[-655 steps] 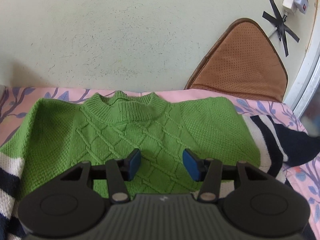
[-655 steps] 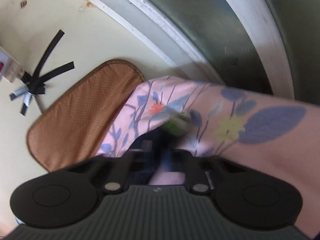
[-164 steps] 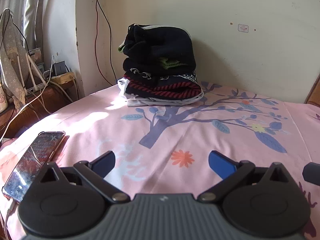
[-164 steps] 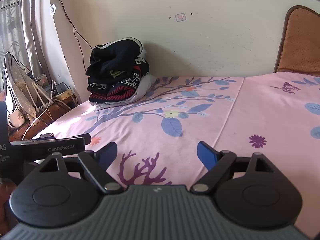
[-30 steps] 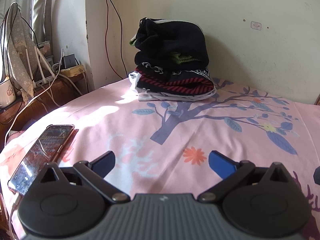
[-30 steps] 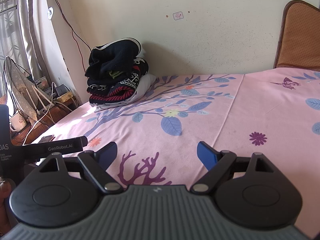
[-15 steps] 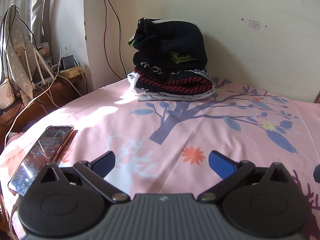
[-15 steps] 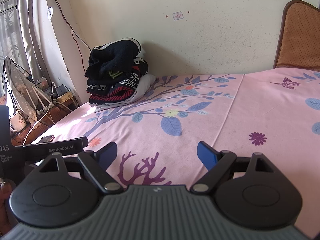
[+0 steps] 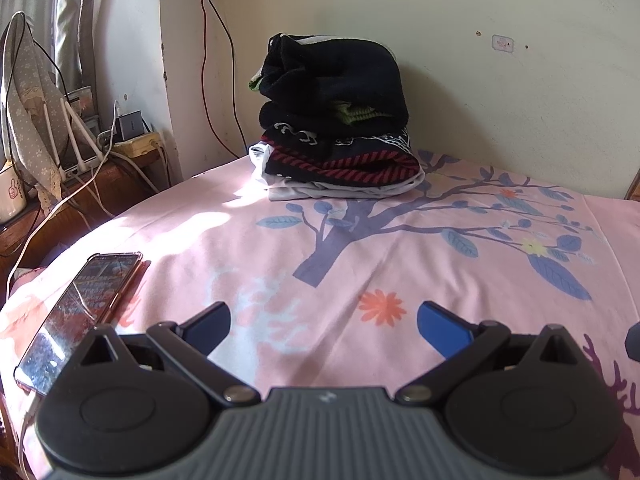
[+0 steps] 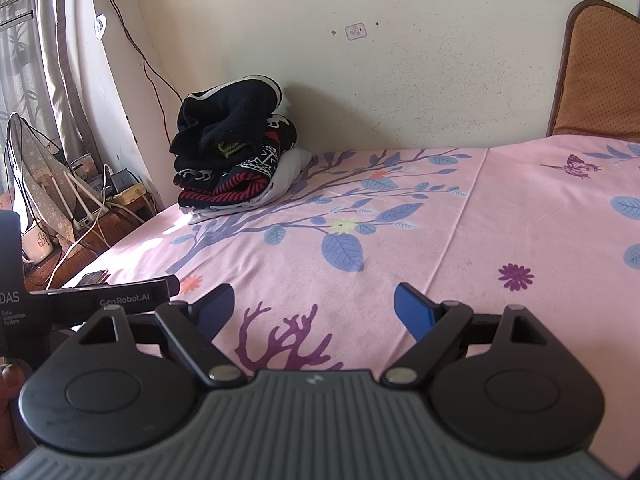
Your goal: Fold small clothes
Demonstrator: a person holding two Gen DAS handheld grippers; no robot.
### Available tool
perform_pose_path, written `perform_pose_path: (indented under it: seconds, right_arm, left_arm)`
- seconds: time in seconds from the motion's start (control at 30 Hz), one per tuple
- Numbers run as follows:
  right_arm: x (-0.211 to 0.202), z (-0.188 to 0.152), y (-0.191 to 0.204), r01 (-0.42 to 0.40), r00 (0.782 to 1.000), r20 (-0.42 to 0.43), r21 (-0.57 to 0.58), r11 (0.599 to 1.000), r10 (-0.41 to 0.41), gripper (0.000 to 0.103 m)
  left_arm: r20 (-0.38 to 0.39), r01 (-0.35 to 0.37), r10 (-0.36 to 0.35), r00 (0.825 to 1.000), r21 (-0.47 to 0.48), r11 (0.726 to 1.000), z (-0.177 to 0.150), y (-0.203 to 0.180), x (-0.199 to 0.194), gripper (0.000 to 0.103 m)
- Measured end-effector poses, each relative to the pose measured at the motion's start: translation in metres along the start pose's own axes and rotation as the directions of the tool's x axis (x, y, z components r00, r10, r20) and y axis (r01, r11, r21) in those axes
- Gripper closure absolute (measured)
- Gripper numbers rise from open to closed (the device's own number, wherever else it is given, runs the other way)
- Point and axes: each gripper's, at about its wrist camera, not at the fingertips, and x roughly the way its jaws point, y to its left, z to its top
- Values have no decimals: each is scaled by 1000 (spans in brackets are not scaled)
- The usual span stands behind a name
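A pile of folded clothes (image 9: 336,120) stands at the far end of the pink flowered bed sheet (image 9: 360,248), against the wall; black knits lie on top, a red-striped one and a white one below. The same pile of folded clothes (image 10: 236,152) shows far left in the right wrist view. My left gripper (image 9: 324,322) is open and empty, low over the sheet and well short of the pile. My right gripper (image 10: 314,306) is open and empty too, over the sheet (image 10: 440,240). The left gripper's body (image 10: 100,296) shows at the right view's left edge.
A phone (image 9: 80,304) lies on the sheet near the bed's left edge. Beyond that edge a wooden stand (image 9: 80,196) carries cables, a router and a mug. A brown cushion (image 10: 600,72) leans on the wall at far right. A hand (image 10: 8,400) shows bottom left.
Over the last second both grippers stay open and nearly still; the left view drifts slightly. Earlier a green sweater lay spread under the left gripper; it is out of view now.
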Motion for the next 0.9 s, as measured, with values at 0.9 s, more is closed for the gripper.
perform_pose_path:
  seconds: [0.9]
  right_arm:
    - [0,0,0,-1,1000,0,0,1000,1,14]
  left_arm:
    - [-9,-17,17,1000,-15,1000,-1,2,2,0]
